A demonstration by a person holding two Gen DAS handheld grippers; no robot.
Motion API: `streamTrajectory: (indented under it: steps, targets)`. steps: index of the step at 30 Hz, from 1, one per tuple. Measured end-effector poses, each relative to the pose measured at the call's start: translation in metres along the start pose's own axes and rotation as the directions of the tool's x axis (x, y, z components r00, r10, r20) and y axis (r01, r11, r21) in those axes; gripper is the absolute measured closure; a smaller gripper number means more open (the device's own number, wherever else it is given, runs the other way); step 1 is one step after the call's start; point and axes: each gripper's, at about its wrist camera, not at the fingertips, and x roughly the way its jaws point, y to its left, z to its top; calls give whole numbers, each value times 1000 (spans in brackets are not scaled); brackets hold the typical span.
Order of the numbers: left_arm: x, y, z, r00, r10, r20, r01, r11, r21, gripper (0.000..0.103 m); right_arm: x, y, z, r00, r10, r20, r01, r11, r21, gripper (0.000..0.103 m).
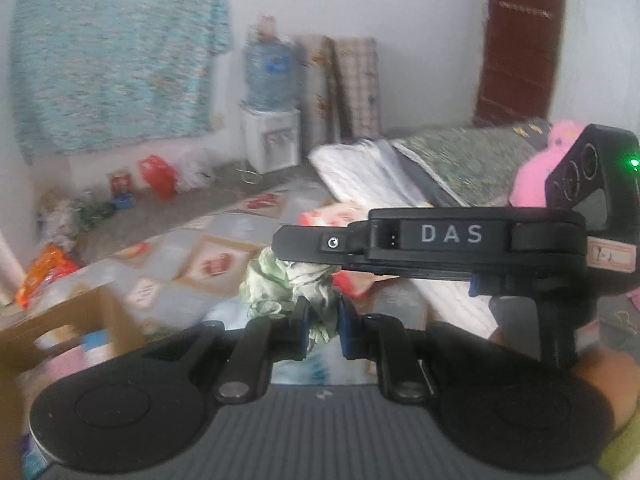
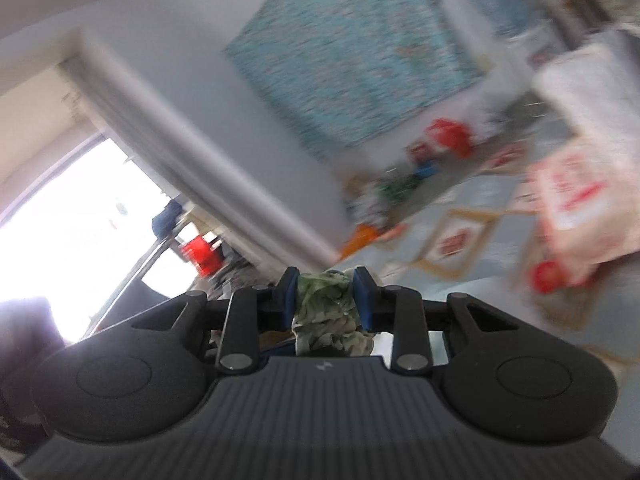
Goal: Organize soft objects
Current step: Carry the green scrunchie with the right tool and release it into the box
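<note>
A crumpled green-and-white patterned cloth (image 1: 280, 284) hangs in the air between both grippers. My left gripper (image 1: 322, 320) is shut on its lower part, the blue pads pinching the fabric. My right gripper (image 1: 288, 246), seen side-on with "DAS" on it, reaches in from the right and grips the cloth's upper part. In the right wrist view the same cloth (image 2: 324, 316) is bunched between the blue pads of the right gripper (image 2: 325, 292), which is shut on it. A pink plush toy (image 1: 534, 176) sits at the right behind the right gripper.
A cardboard box (image 1: 84, 316) with soft items inside stands low on the left. A patterned floor mat (image 1: 208, 256) lies below. Folded quilts (image 1: 360, 176) are stacked right of centre, and a water dispenser (image 1: 272, 140) stands by the wall. Bags (image 1: 158, 176) line the wall.
</note>
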Motion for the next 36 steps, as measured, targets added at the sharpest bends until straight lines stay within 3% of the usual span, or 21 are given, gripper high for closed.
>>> streamTrajectory:
  steps: [3, 7, 15, 18, 22, 29, 36]
  targets:
    - [-33, 34, -20, 999, 36, 2, -36, 998, -54, 88, 24, 41, -14, 995, 71, -69, -75, 996, -50, 73]
    - [-60, 77, -51, 996, 85, -12, -85, 987, -137, 88, 70, 84, -44, 969, 129, -210, -149, 985, -85, 73]
    - [-49, 139, -118, 989, 95, -117, -122, 963, -242, 88, 136, 121, -100, 913, 51, -404, -117, 983, -140, 73]
    - [-40, 149, -144, 979, 93, -179, -135, 963, -235, 87, 136, 123, -104, 907, 40, -418, -108, 984, -141, 73]
    - [-22, 163, -167, 963, 48, -264, -119, 959, -257, 87, 135, 113, -103, 915, 24, -403, -80, 989, -123, 72]
    - [-8, 156, -179, 954, 14, -299, -89, 967, -237, 86, 125, 69, -105, 923, -13, -386, -21, 996, -84, 71]
    - [-7, 154, -190, 935, 19, -354, -96, 975, -199, 86, 105, 52, -104, 933, -28, -358, 7, 998, -58, 68]
